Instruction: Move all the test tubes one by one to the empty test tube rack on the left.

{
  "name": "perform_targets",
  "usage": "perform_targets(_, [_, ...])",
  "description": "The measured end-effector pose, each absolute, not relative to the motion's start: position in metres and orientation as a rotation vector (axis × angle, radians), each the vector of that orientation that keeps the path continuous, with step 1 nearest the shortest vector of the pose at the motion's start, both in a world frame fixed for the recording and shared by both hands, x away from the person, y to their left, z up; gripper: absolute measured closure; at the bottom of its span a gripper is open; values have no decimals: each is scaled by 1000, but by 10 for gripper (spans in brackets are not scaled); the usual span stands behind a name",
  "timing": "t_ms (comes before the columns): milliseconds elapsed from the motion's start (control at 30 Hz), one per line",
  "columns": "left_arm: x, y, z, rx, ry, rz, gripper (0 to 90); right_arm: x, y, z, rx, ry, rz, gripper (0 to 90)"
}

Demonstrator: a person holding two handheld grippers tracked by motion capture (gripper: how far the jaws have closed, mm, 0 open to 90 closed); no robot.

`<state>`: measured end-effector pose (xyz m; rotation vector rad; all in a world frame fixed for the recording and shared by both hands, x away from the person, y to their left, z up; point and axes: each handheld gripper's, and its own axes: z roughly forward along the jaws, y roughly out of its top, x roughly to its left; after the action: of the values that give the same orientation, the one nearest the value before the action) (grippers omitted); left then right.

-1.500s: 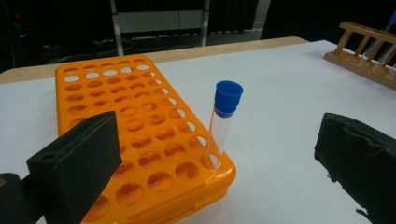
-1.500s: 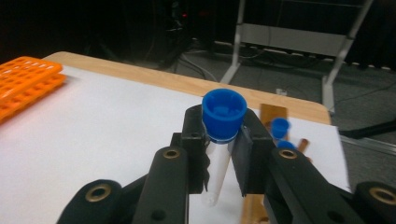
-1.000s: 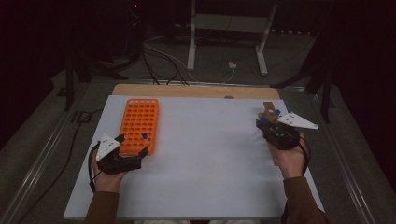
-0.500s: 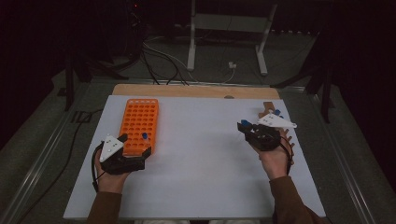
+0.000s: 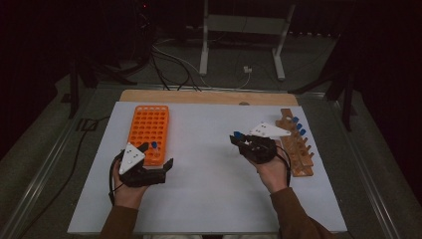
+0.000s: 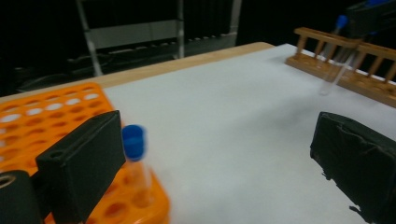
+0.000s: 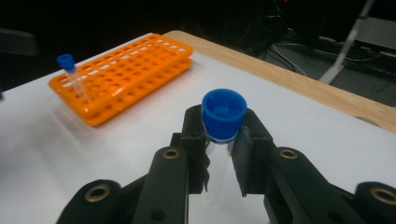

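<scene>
— Between the two racks, over the bare white desk (image 5: 209, 199), what are you carrying?

— I'm holding a clear tube with a blue cap (image 7: 224, 114) in my right gripper (image 5: 242, 141). Its jaws are clamped on the tube just under the cap, and the glass is hanging down between them. I'm judging the job as moving tubes from the wooden rack (image 5: 297, 147) at my right to the orange rack (image 5: 149, 130) at my left.

— And the other hand?

— My left gripper (image 5: 158, 158) is sitting at the near end of the orange rack with its jaws spread wide and holding nothing. One capped tube (image 6: 135, 163) is already standing in a near hole, just beside my left jaw.

— What are you worrying about?

— The holes are small and packed tight. If I'm coming down tilted, the tip is catching a rim and the tube is pivoting in my grip or slipping out. I'm also watching that standing tube: a careless sweep of either gripper could be knocking it, or shoving the light rack across the desk.
</scene>
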<state>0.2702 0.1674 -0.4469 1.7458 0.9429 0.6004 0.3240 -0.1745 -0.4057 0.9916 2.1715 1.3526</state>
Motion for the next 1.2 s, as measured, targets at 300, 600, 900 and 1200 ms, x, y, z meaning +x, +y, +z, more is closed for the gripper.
perform_targets(300, [276,133,-449,1832,880,502,78,321,-142,-404,943,2242,1396,759])
perform_targets(600, [285,109,-454,1868,862,453,226,313,-114,-403,880,2306,1447,759])
perform_targets(900, [284,95,-452,1882,774,461,453,310,-100,-408,867,2361,1461,759])
perform_targets(1200, [284,92,-453,1882,744,453,663,307,-92,-409,837,2383,1468,758])
